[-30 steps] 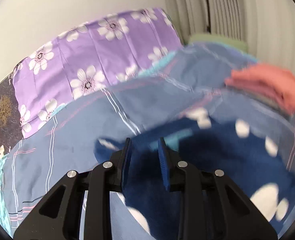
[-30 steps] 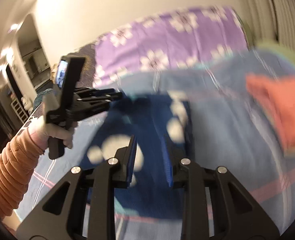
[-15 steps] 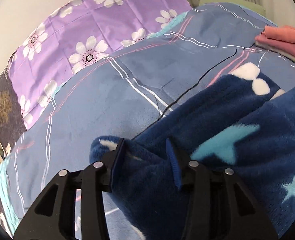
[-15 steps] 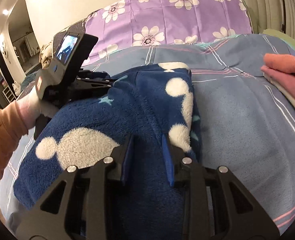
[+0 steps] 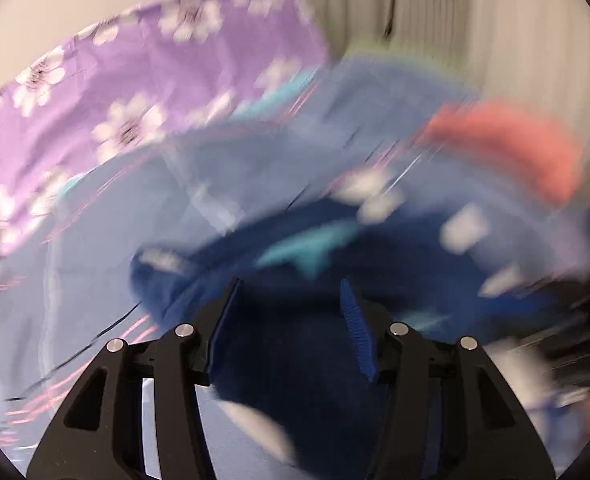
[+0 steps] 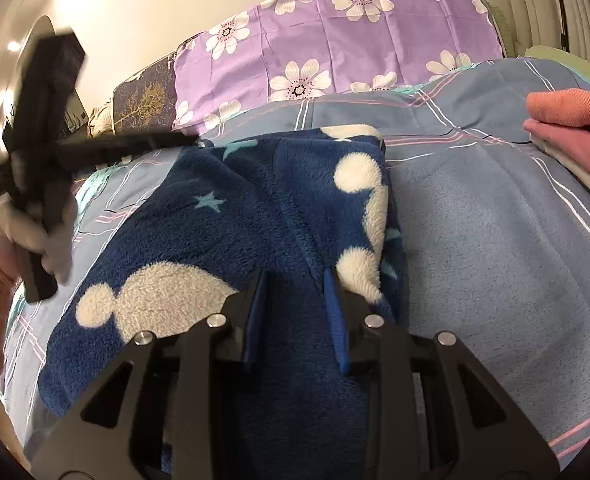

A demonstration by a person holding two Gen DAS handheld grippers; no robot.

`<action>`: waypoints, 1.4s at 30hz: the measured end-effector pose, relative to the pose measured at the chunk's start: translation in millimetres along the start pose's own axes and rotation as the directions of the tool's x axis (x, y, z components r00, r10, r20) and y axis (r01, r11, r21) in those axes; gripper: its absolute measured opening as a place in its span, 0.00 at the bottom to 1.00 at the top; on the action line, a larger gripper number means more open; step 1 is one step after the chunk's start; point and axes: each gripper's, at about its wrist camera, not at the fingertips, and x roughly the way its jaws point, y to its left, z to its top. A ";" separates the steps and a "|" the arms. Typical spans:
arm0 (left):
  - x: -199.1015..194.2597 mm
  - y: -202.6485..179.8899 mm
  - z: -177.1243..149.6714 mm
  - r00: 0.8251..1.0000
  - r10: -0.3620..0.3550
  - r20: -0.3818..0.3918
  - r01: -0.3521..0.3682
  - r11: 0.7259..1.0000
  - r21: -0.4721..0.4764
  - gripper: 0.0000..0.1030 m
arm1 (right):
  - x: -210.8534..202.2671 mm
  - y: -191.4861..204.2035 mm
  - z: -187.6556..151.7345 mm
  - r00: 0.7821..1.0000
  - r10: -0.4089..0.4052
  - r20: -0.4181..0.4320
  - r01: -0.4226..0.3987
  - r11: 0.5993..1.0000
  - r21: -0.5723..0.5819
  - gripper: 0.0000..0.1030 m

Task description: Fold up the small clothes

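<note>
The fleece garment is navy blue with cream blobs and pale turquoise stars. Beneath it the bedsheet is dusty blue, checked with thin white, pink and black lines. The pillow is purple with white daisies. The folded clothes are coral pink. A dark cushion bears a golden tree.

A dark-blue fleece garment, patterned with white blobs and pale-blue stars, is seen spread flat on the bed, with its right-hand part doubled over along a lengthwise fold, near folded pink clothes.
</note>
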 end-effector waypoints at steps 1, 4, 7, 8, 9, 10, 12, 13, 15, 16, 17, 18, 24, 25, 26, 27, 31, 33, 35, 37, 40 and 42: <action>12.4 1.4 -6.8 1.000 -0.026 0.003 0.026 1.000 -0.003 0.51 | 1.1 0.6 0.6 1.000 0.005 -0.001 -0.005 1.000 0.002 0.28; 19.4 11.0 -10.7 0.995 -0.085 0.048 0.091 0.987 -0.135 0.49 | 2.7 -0.6 2.0 1.000 -0.003 -0.002 0.003 1.000 0.009 0.28; 10.4 -11.2 -3.8 1.000 0.015 0.021 -0.013 0.997 -0.074 0.46 | 2.1 -4.1 1.0 1.000 0.018 -0.001 -0.018 1.000 0.018 0.28; 2.2 -14.8 -1.1 1.000 0.013 0.025 -0.011 0.997 -0.071 0.46 | 2.1 -5.0 1.3 1.000 0.024 -0.003 -0.024 0.999 0.022 0.28; -5.8 -15.0 0.6 0.999 -0.013 0.040 0.016 0.997 -0.076 0.46 | 1.2 -4.9 0.9 1.000 0.026 -0.005 -0.026 0.999 0.025 0.28; -15.0 -12.6 1.8 0.997 -0.045 0.063 0.050 0.995 -0.085 0.46 | 0.6 -4.4 0.9 1.000 0.026 -0.008 -0.026 0.999 0.022 0.28; -36.7 -15.3 1.0 0.988 -0.106 0.113 0.117 0.989 -0.096 0.46 | -0.8 -3.0 4.3 0.999 0.027 -0.022 -0.027 1.000 0.005 0.28; -49.0 -23.2 -4.4 0.982 -0.134 0.131 0.146 0.986 -0.082 0.46 | -2.9 -2.5 8.9 0.998 0.037 -0.048 -0.038 0.999 -0.009 0.29; -64.2 -43.4 -21.5 0.977 -0.181 0.111 0.185 0.982 -0.031 0.47 | -11.5 -5.8 20.9 0.993 0.074 -0.090 -0.074 0.997 0.007 0.30; -67.7 -54.1 -32.5 0.977 -0.192 0.094 0.193 0.981 -0.001 0.49 | -21.2 -12.4 32.1 0.992 0.092 -0.091 -0.088 0.995 0.048 0.30; -68.8 -61.3 -36.9 0.980 -0.170 0.101 0.169 0.985 0.021 0.50 | -29.3 -16.7 41.9 0.993 0.089 -0.073 -0.084 0.994 0.068 0.30; -71.4 -67.4 -43.4 0.984 -0.135 0.117 0.131 0.990 0.043 0.50 | -35.9 -18.2 51.3 0.996 0.079 -0.049 -0.076 0.995 0.068 0.31; -55.9 -71.3 -44.4 0.981 -0.165 0.102 0.166 0.986 0.002 0.50 | -11.1 2.8 91.0 0.995 0.069 -0.067 -0.072 0.997 -0.033 0.32; -55.6 -72.3 -45.0 0.982 -0.160 0.102 0.160 0.987 0.006 0.50 | 13.3 1.7 88.1 0.993 -0.007 -0.122 -0.001 0.998 -0.060 0.31; -55.2 -73.8 -44.6 0.983 -0.154 0.103 0.154 0.988 0.012 0.50 | 32.0 -3.0 83.4 0.984 -0.075 -0.162 0.063 0.995 -0.079 0.30; -53.9 -77.2 -44.7 0.983 -0.152 0.104 0.150 0.988 0.021 0.50 | 57.4 -11.8 71.9 0.974 -0.098 -0.206 0.082 0.993 -0.085 0.30; -49.1 -83.9 -45.2 0.986 -0.117 0.119 0.114 0.993 0.028 0.50 | 61.4 -20.5 64.0 0.981 -0.078 -0.175 0.070 0.996 -0.050 0.30; -50.2 -83.4 -46.9 0.985 -0.118 0.126 0.115 0.993 0.026 0.50 | 61.6 -11.4 61.7 0.979 -0.125 -0.162 0.109 0.989 -0.101 0.30; -50.6 -81.3 -48.0 0.983 -0.124 0.133 0.123 0.992 0.018 0.50 | 61.8 -8.6 63.3 0.978 -0.137 -0.158 0.120 0.986 -0.113 0.30; -50.8 -81.8 -49.5 0.983 -0.125 0.137 0.124 0.992 0.015 0.50 | 60.7 -11.4 63.1 0.980 -0.125 -0.155 0.110 0.989 -0.104 0.30; -50.8 -84.1 -48.8 0.984 -0.114 0.138 0.112 0.993 0.021 0.50 | 60.1 -18.9 61.2 0.983 -0.107 -0.147 0.095 0.992 -0.088 0.30; -52.2 -84.5 -50.1 0.984 -0.114 0.137 0.112 0.994 0.020 0.50 | 58.2 -20.8 59.8 0.985 -0.094 -0.143 0.083 0.993 -0.079 0.30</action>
